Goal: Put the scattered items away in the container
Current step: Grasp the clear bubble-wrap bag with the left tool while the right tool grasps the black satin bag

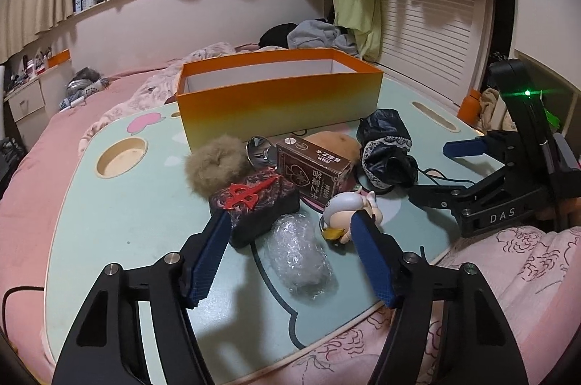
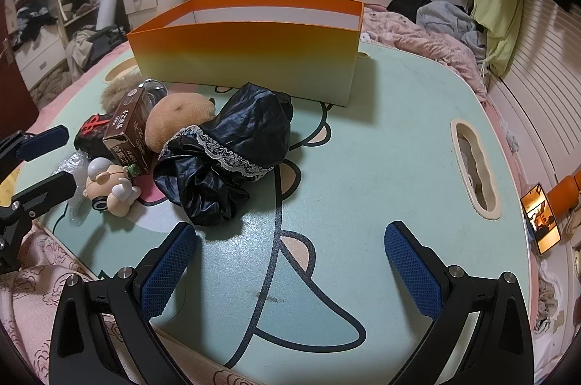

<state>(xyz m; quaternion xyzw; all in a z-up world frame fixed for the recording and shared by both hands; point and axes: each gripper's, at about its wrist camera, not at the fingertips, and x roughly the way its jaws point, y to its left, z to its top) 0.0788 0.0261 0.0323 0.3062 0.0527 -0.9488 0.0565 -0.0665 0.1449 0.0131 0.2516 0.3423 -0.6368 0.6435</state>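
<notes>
An empty orange box stands at the back of the mint lap table. Before it lies a heap: a furry puff, a dark pouch with a red cross, a brown card box, a bubble-wrap wad, a small figurine, a tan plush and black lace-trimmed cloth. My left gripper is open, hovering over the bubble wrap. My right gripper is open and empty, right of the cloth; it also shows in the left wrist view.
The table sits on a pink bed. It has a round cup hole at left and a slot handle at right. A lit phone lies off the right edge. Clothes pile behind the box.
</notes>
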